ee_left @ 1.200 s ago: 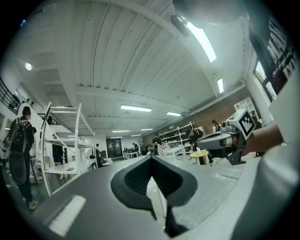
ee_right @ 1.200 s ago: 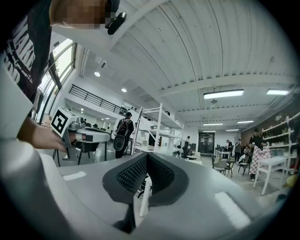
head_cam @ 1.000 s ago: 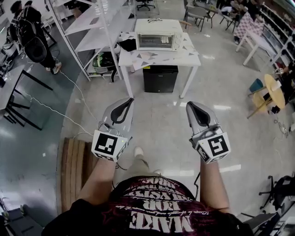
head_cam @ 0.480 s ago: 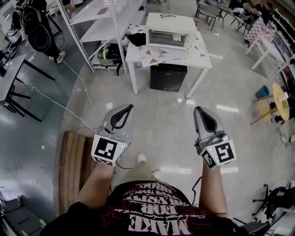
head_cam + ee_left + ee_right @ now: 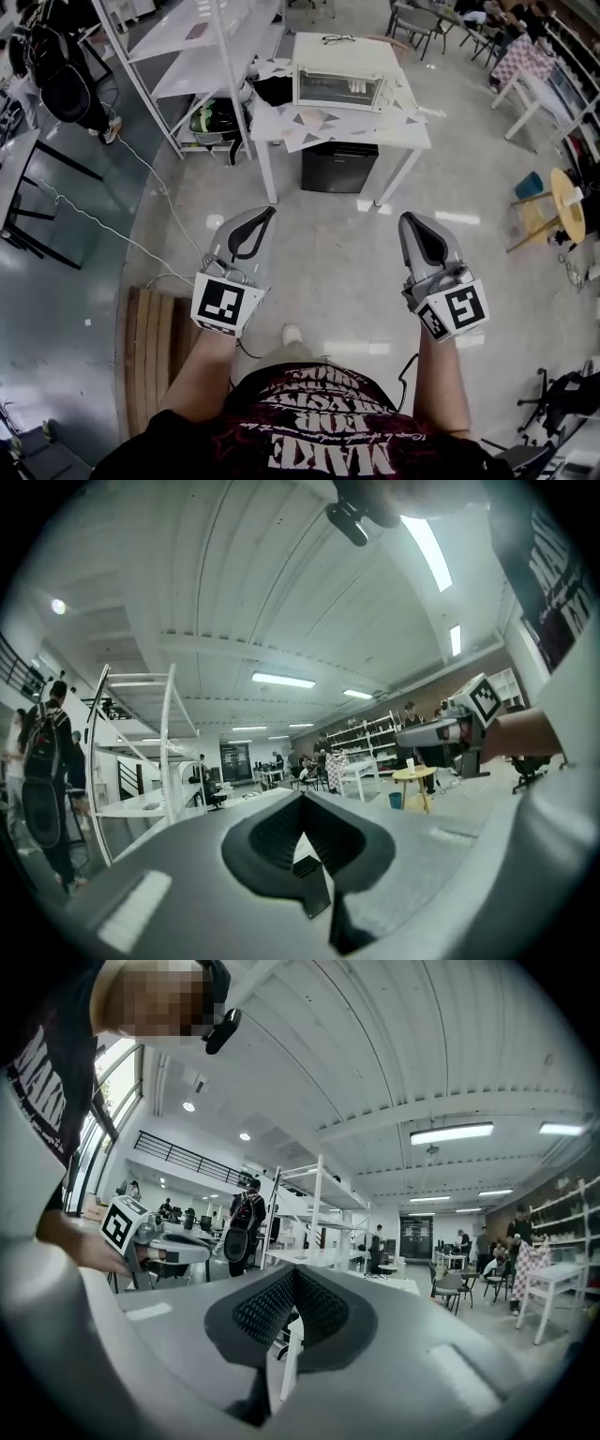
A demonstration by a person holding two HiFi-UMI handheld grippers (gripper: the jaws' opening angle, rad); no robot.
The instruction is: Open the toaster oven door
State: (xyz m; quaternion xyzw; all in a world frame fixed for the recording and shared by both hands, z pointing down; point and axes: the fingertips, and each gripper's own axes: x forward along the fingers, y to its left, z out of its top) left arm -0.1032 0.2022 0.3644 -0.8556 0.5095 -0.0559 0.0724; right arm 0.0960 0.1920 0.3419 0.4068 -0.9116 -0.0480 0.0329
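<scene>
The toaster oven (image 5: 339,84) stands with its door closed on a white table (image 5: 412,131), well ahead of both grippers and roughly between them. The left gripper (image 5: 265,214) and right gripper (image 5: 409,218) have their jaws together on nothing. The sensible approach is to walk close first, then part one gripper's jaws at the door handle, too small to make out here.

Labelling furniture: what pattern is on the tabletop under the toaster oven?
The table is white with grey triangles; head view shows it best.
</scene>
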